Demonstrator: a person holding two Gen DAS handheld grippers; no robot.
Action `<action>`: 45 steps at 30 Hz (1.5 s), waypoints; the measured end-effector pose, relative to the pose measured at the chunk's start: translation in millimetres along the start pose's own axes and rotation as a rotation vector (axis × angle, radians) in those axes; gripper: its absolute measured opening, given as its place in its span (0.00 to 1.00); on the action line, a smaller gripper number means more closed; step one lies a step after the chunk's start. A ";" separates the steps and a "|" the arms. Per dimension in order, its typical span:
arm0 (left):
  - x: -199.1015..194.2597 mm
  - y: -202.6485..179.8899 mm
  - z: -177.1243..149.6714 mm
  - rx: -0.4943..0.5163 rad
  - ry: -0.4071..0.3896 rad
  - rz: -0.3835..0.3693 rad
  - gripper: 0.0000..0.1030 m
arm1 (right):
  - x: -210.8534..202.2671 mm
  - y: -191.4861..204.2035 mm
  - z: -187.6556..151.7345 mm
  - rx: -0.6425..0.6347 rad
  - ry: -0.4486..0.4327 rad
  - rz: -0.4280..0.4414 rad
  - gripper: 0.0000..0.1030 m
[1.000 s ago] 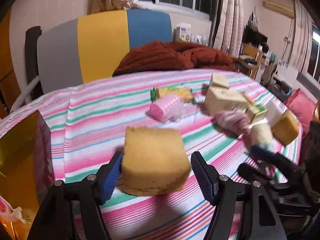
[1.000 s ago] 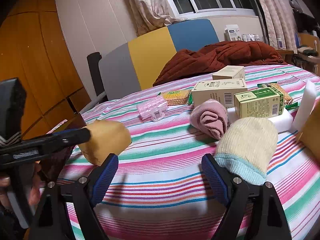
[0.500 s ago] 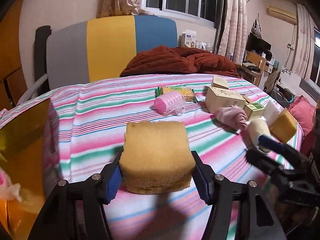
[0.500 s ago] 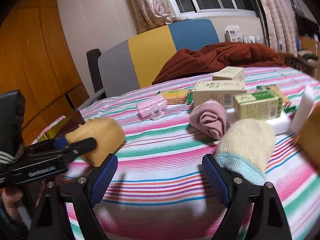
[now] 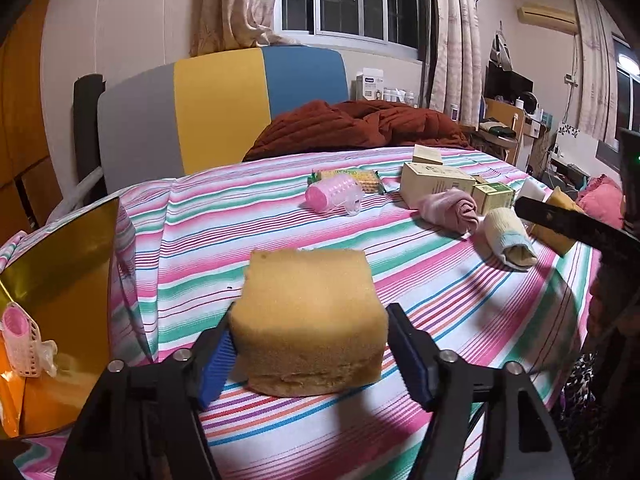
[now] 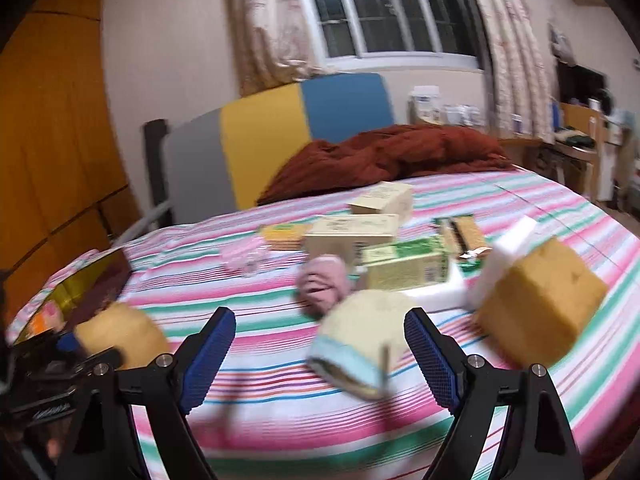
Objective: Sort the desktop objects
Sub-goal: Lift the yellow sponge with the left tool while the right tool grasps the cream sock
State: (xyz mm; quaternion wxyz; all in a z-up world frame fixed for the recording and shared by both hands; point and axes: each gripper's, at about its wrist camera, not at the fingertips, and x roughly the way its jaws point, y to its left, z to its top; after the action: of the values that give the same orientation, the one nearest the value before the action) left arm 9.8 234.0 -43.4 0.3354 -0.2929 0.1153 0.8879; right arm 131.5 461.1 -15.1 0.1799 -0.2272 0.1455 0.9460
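A: Where does the yellow block of foam sponge lie from the left gripper?

B: Right between its two blue-padded fingers, sitting on the striped pink, green and white tablecloth. Its broad face runs across the gap, from one pad to the other. The gold-coloured open box stands off to that gripper's left, and I judge that is where the sponge belongs, since a pink plastic hair roller already lies inside.

A: Is it squeezed?

B: Hardly. The jaws have just been opening, with the sponge between them. The left pad seems to graze its side; on the right a sliver of gap shows. I would call it released.

A: And the right gripper?

B: Jaws wide apart, holding nothing. The rolled cream sock with the pale blue cuff lies just ahead, between its fingers and slightly to the right, its long axis slanting away to the right. A second yellow sponge block sits farther right.
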 end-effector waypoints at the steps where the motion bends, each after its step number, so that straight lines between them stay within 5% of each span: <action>1: 1.8 0.2 -1.1 0.001 -0.001 0.005 0.71 | 4.5 -6.2 1.4 0.025 0.004 -0.016 0.85; 7: 19.8 5.7 -8.9 -0.033 0.059 -0.033 0.73 | 39.0 -34.7 3.7 0.171 0.061 -0.030 0.84; 10: 21.0 8.5 -9.9 -0.055 0.065 -0.055 0.73 | 39.8 -30.8 2.3 0.143 0.062 -0.023 0.68; 18: 20.1 4.7 -13.2 -0.033 0.061 -0.047 0.74 | 26.9 -24.6 -12.5 0.117 0.075 0.021 0.67; 21: 20.9 3.0 -13.8 -0.022 0.061 -0.044 0.76 | 25.2 -21.3 -15.9 0.125 0.087 0.039 0.68; 25: 20.6 4.1 -14.3 -0.026 0.058 -0.051 0.76 | 24.5 -14.9 -17.0 0.131 0.082 0.040 0.89; 34: 21.6 4.1 -14.3 -0.024 0.057 -0.048 0.76 | 39.5 0.6 -3.8 -0.051 0.125 0.009 0.95; 36: 21.3 3.9 -14.7 -0.024 0.056 -0.048 0.76 | 44.5 3.4 -2.6 -0.091 0.137 0.000 0.93; 39: 20.4 4.6 -15.0 -0.027 0.054 -0.051 0.76 | 45.6 8.4 -6.1 -0.142 0.130 -0.049 0.75; 45: 19.5 4.7 -15.2 -0.027 0.054 -0.051 0.76 | 33.4 16.2 -16.5 -0.132 0.098 -0.098 0.71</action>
State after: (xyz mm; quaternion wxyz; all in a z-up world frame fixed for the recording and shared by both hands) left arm 1.7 234.6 -67.2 0.3510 -0.3239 0.1049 0.8723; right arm 103.4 449.8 -42.2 0.2034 -0.2916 0.0801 0.9312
